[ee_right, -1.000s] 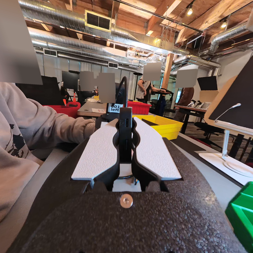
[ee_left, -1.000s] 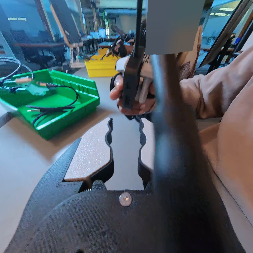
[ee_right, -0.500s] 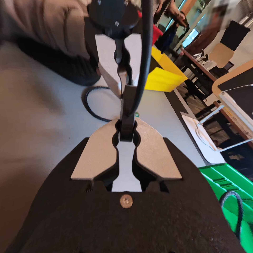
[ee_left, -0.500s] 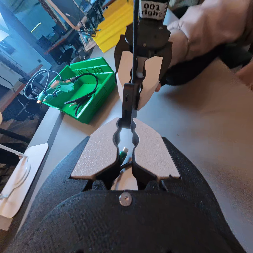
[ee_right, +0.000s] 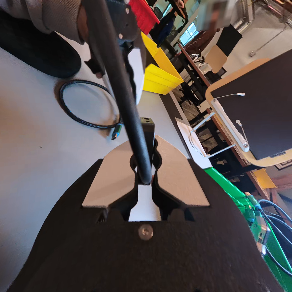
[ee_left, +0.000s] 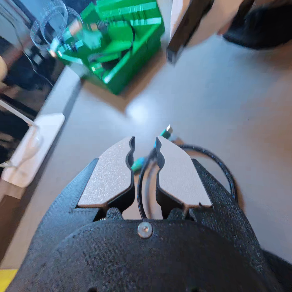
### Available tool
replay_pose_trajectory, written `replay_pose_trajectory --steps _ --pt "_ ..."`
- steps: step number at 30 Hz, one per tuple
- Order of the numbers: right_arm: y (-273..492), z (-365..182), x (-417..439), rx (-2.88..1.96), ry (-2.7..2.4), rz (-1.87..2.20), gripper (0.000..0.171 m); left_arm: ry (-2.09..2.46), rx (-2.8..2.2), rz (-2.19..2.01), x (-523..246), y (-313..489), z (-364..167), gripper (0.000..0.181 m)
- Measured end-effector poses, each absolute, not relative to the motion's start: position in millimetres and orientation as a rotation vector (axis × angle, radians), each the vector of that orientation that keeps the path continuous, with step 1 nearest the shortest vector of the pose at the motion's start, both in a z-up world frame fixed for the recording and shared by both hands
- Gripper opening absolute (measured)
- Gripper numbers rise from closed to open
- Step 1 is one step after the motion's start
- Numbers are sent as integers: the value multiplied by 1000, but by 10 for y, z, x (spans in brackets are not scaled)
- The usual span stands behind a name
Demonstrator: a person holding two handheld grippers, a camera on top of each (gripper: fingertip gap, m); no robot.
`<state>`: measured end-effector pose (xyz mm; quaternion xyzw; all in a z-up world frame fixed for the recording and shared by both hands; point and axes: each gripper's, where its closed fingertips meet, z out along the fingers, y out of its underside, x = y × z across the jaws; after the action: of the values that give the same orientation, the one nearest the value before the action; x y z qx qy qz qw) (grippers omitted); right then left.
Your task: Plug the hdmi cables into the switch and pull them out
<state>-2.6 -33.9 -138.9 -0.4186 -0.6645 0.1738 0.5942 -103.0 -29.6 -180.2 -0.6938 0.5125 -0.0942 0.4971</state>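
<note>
The right tool [ee_right: 146, 156] is clamped on a slim black box-shaped switch [ee_right: 148, 132] that sticks out past its pale fingertips, toward twelve o'clock in the right wrist view. A thick black cable [ee_right: 120, 88] leaves the switch near the grip and runs up toward eleven o'clock.

The left tool [ee_left: 145, 142] hangs above the pale grey desk [ee_left: 221, 110] with its two pale pads a moderate gap apart and nothing between them. Beneath it on the desk lies a thin black cable coiled in a loop [ee_right: 75, 109], ending in green-sleeved plugs [ee_left: 165, 134]; one plug lies just past the right pad at one o'clock. In the left wrist view the switch shows blurred at one o'clock, near the top edge.

A green plastic bin holding cables [ee_left: 126, 47] stands on the desk at eleven o'clock in the same view. A yellow plastic bin [ee_right: 159, 79] stands at the desk's far edge in the right wrist view.
</note>
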Motion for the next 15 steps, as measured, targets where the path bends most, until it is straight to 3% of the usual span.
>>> replay_pose_trajectory --steps 4,15 --pt "-285 -1431 -30 -959 -1548 387 14 1351 -1816 -235 -1134 -235 -2150 34" --pt "-191 -1443 26 -979 -1521 357 14 1710 -1848 -157 -1108 -347 -2008 30"
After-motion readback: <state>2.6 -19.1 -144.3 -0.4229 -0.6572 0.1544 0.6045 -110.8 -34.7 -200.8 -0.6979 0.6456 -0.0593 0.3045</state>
